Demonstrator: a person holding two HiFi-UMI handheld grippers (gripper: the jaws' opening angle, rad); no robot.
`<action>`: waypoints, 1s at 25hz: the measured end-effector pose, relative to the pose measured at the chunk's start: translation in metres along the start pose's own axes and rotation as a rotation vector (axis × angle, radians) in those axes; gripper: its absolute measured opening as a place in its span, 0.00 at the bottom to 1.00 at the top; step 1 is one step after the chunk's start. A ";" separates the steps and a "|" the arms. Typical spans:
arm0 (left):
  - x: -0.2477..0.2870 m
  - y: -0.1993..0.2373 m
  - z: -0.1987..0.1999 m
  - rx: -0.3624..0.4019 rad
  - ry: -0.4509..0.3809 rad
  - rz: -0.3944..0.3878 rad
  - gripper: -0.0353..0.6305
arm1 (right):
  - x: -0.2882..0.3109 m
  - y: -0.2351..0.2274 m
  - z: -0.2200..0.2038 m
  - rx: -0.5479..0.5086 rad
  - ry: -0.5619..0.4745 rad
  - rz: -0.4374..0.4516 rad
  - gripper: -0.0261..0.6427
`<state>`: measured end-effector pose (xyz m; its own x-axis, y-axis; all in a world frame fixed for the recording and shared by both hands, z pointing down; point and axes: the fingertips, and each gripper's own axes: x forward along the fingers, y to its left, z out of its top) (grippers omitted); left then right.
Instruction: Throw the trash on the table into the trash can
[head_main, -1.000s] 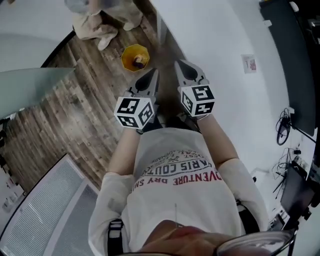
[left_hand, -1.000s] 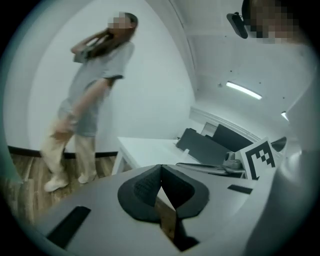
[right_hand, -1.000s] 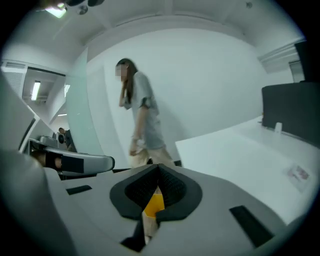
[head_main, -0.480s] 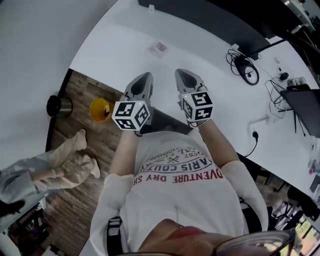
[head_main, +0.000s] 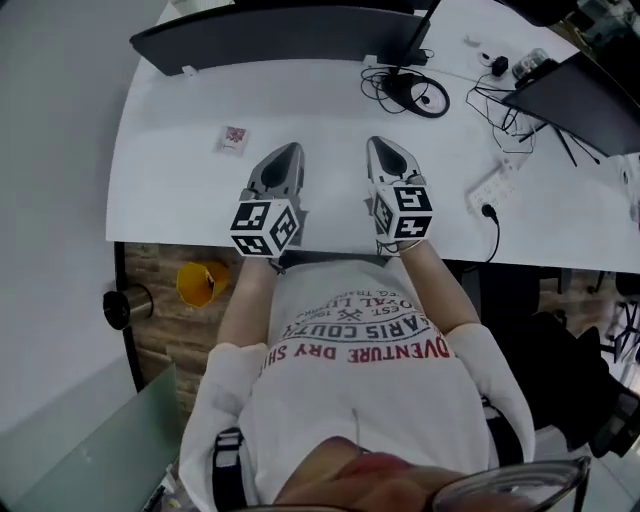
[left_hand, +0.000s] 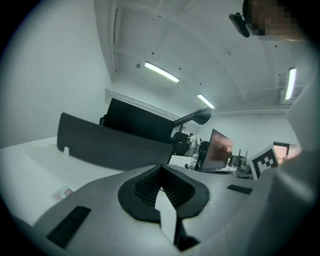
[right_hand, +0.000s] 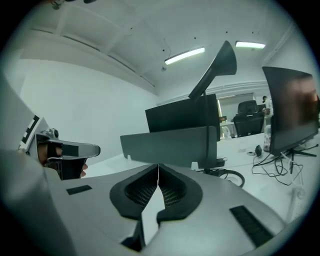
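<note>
A small pink-and-white wrapper lies on the white table, left of and beyond my grippers; it also shows low at the left of the left gripper view as the wrapper. The yellow trash can stands on the wood floor below the table's near edge, to my left. My left gripper and right gripper hang side by side over the near edge of the table. Both are shut with nothing between the pads, as the left gripper and right gripper show in their own views.
A long dark panel stands at the table's back. Coiled cables, a power strip and a dark screen lie to the right. A dark metal cylinder stands by the trash can. A black chair is at my right.
The view has swung from the floor and trash can round to the table. Both grippers came with it, still shut and empty. The seated person's legs have left the view.
</note>
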<state>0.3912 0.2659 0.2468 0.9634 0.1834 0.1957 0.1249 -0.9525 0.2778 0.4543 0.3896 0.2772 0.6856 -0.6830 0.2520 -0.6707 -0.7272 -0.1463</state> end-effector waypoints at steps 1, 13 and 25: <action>0.007 -0.002 0.000 0.004 0.005 -0.016 0.09 | -0.001 -0.007 0.001 0.005 -0.004 -0.023 0.08; 0.029 0.023 0.019 0.028 0.050 -0.125 0.09 | 0.023 -0.002 0.011 0.021 -0.011 -0.133 0.08; 0.012 0.098 0.015 -0.009 0.079 -0.070 0.09 | 0.082 0.052 -0.007 0.008 0.093 -0.078 0.08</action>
<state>0.4189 0.1707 0.2621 0.9308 0.2679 0.2487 0.1882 -0.9345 0.3020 0.4734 0.2960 0.2968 0.7059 -0.6156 0.3503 -0.6141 -0.7784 -0.1303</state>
